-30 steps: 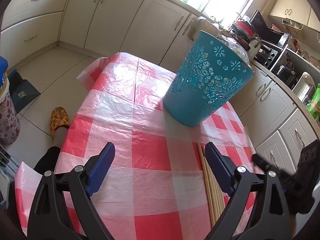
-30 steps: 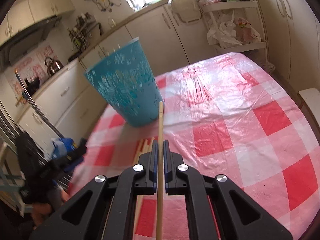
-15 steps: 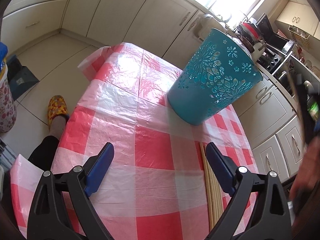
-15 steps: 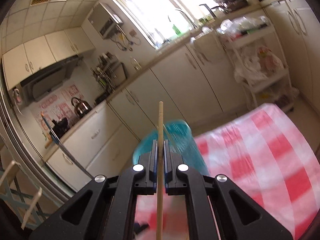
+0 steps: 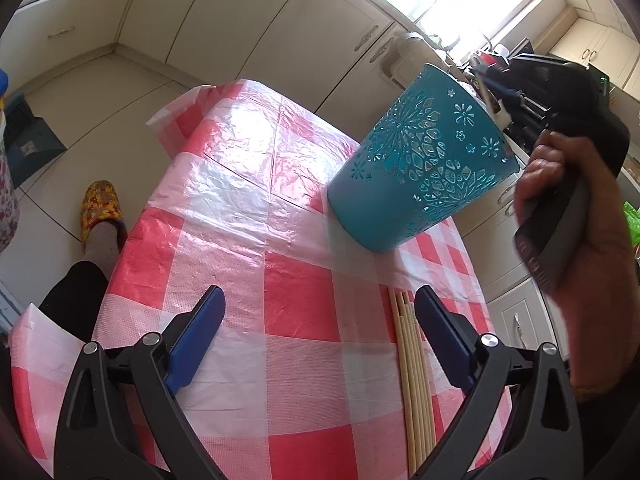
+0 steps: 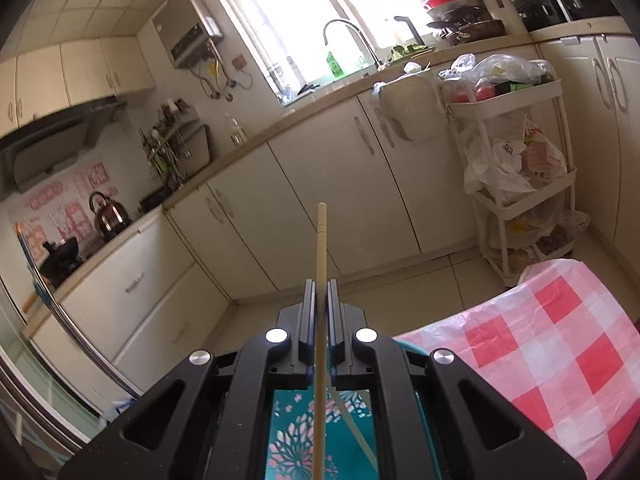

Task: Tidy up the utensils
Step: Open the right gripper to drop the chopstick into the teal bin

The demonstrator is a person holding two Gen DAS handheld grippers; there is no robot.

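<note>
A teal cut-out bucket [image 5: 424,168] stands on the red-and-white checked table [image 5: 248,240]. My right gripper [image 6: 319,292] is shut on a wooden chopstick [image 6: 321,248] and is held above the bucket's rim [image 6: 412,350]; the stick's lower end hangs inside, beside another chopstick [image 6: 356,432] leaning there. In the left wrist view the right gripper [image 5: 496,88] sits over the bucket's top, held by a hand [image 5: 580,240]. My left gripper [image 5: 320,316] is open and empty, low over the table. Several chopsticks [image 5: 412,376] lie next to its right finger.
Cream kitchen cabinets [image 6: 320,168] and a counter with a sink run behind the table. A white rolling shelf cart [image 6: 520,152] with bags stands past the table's far corner. A person's leg and yellow slipper [image 5: 100,208] are beside the table's left edge.
My right gripper lifted the chopstick from near the table and carried it up over the bucket, tilting it upright. The left gripper stayed open, moving only slightly.
</note>
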